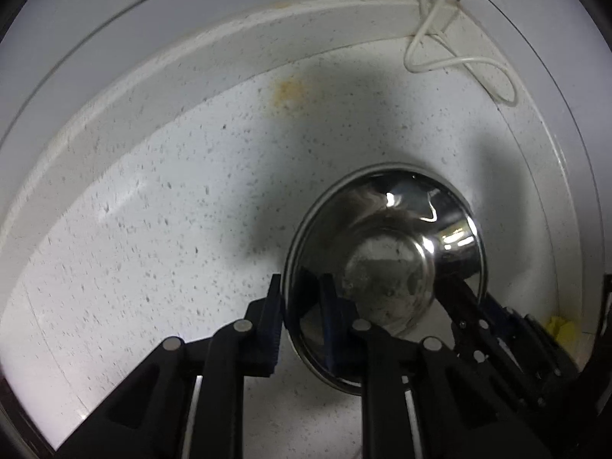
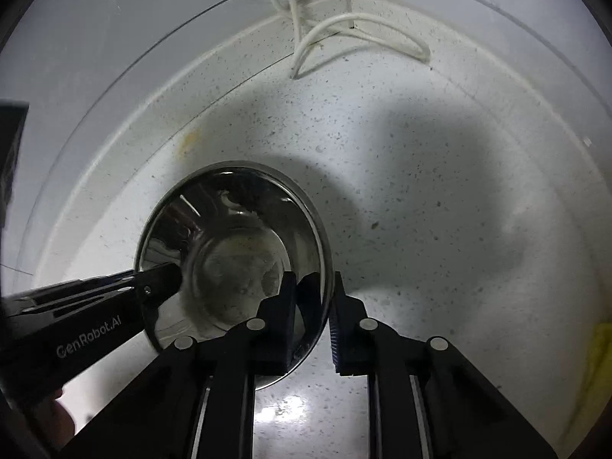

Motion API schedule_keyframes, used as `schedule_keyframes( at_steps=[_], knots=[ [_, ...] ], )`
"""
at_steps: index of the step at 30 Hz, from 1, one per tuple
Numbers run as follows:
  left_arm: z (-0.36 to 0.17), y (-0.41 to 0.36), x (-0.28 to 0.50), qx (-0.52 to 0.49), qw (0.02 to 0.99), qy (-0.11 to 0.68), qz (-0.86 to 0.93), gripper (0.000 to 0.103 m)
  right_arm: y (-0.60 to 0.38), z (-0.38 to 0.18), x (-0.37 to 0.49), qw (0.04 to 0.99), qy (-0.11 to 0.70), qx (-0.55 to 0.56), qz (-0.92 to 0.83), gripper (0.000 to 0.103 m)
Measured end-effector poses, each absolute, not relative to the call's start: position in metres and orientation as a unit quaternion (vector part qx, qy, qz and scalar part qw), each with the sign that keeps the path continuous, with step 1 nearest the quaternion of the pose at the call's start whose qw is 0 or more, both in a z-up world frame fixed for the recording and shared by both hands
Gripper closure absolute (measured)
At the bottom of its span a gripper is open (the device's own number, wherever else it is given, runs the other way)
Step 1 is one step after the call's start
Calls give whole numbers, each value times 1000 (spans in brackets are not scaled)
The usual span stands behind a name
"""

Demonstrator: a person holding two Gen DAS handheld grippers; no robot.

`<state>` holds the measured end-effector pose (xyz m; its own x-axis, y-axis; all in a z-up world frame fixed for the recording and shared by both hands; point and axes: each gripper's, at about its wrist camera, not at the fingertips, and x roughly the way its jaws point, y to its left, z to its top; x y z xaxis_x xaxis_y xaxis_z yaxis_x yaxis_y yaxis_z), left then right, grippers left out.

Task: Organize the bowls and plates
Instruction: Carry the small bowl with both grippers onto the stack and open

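A shiny steel bowl (image 1: 386, 267) (image 2: 229, 260) sits upright on a white speckled counter (image 1: 153, 229). In the left wrist view my left gripper (image 1: 302, 317) straddles the bowl's left rim, one finger outside and one inside, shut on it. The right gripper (image 1: 464, 306) reaches in at the bowl's opposite side. In the right wrist view my right gripper (image 2: 315, 317) is clamped on the bowl's right rim in the same way. The left gripper (image 2: 164, 279) comes in from the left with its tip at the rim. The bowl holds nothing.
A looped white cable (image 1: 459, 61) (image 2: 344, 26) lies in the back corner where the counter meets the tiled wall. A yellow object (image 1: 560, 329) (image 2: 596, 352) sits at the right edge. An orange stain (image 1: 290, 90) marks the counter behind the bowl.
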<state>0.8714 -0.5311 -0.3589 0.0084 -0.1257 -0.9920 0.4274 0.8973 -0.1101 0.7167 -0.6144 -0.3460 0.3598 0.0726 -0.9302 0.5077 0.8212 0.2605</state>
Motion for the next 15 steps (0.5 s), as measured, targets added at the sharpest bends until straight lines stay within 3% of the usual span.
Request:
schedule_keyframes(
  at_steps=[9,15],
  knots=[
    [-313,-476,821,127,723,646,-209,86,-568,-298,674,795,538,254,-120,90],
    [-263,-396,774,138,746,617,-209,86,-490,-254,620,812,523,246,-82,90]
  ],
)
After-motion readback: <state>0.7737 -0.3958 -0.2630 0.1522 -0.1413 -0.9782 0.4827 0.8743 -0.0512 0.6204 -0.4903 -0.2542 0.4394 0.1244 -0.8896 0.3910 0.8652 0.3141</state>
